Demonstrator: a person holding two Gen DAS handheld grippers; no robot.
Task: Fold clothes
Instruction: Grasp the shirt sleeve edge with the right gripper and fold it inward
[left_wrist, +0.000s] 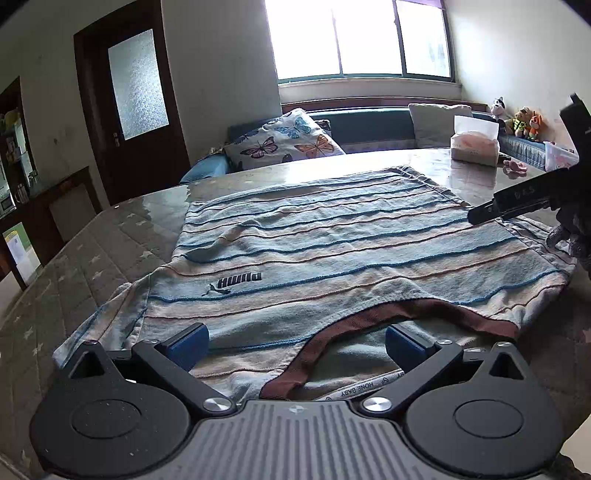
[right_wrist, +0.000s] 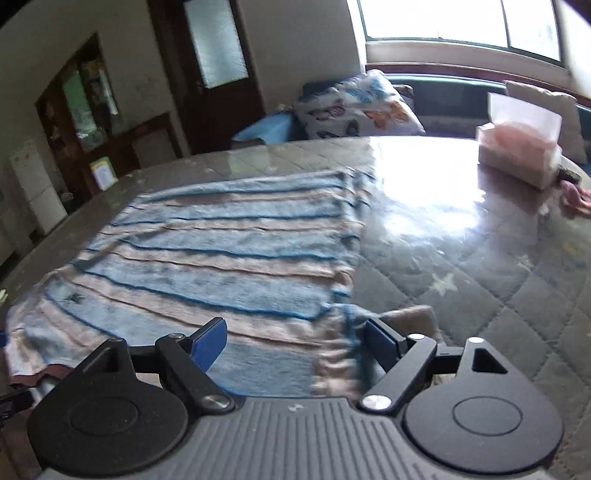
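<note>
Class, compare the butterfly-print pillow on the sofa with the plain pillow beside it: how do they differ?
The butterfly-print pillow carries coloured butterflies; the plain pillow is unpatterned beige. The butterfly one lies slumped toward the sofa's left end; the plain one stands upright further right, partly behind the tissue box. Both rest on the sofa.

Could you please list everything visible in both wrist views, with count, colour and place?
striped shirt: one, blue and beige with a brown collar, spread flat on the table
table: one, grey quilted star-print cover under a glossy sheet
tissue box: one, pink and white, far right of the table
butterfly pillow: one, white, on the bench beyond the table
plush toys: several, mixed colours, far right by the wall
door: one, dark brown, frosted pane
left gripper: black, blue pads, open over the collar
right gripper: black, blue pads, open over the shirt's right edge
</note>
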